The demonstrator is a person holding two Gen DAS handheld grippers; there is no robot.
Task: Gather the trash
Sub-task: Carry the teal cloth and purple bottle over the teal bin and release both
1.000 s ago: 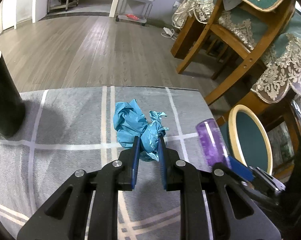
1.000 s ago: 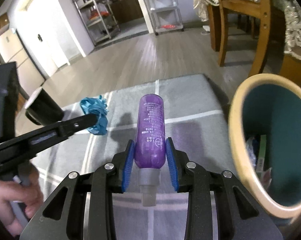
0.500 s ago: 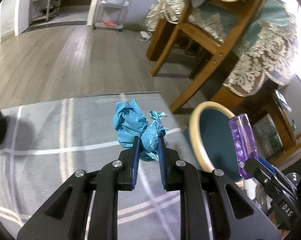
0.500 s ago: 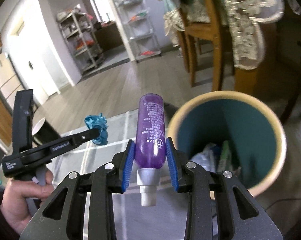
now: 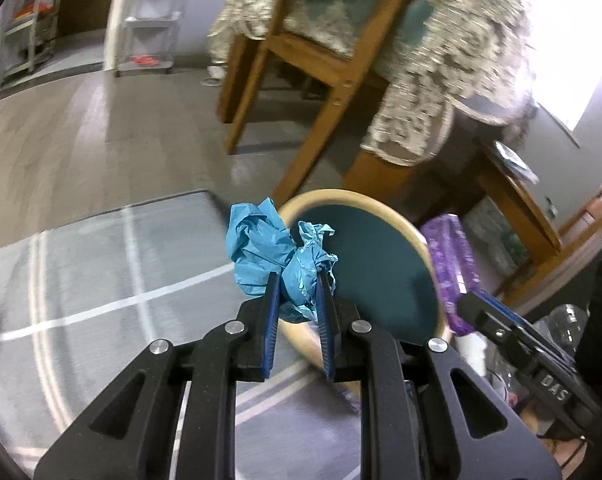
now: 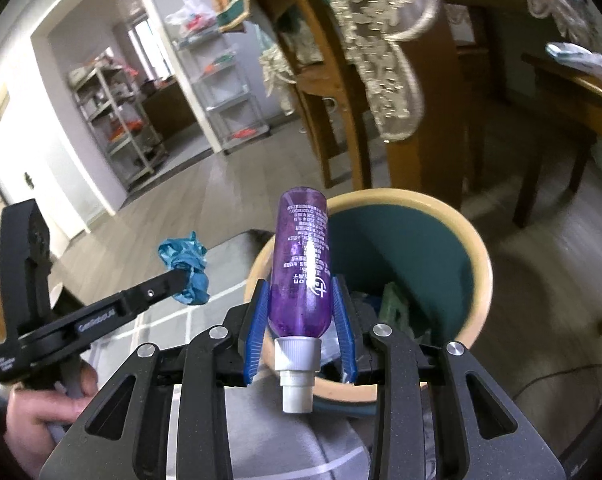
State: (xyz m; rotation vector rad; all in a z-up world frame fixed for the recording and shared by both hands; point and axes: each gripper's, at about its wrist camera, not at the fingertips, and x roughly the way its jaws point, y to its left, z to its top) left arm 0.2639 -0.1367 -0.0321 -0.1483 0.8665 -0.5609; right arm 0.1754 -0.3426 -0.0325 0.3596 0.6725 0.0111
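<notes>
The right gripper clenches the purple plastic spray bottle over the teal bin with a cream rim; tip it base-first, then release; the left gripper pinches crumpled blue plastic wrap near the rim; carry it over the opening before letting go.

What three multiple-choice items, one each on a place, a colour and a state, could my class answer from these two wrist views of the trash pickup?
1. Where is the purple bottle?
A. On the rug
B. Between the right gripper's fingers, in front of the bin
C. On the chair

2. What colour is the crumpled wrapper?
A. Blue
B. Red
C. White

3. What state is the left gripper in?
A. Open and empty
B. Shut on the wrapper
C. Out of view

Answers: 1 B, blue fingers flank the bottle; 2 A, it is bright blue; 3 B, both fingers press it.
</notes>
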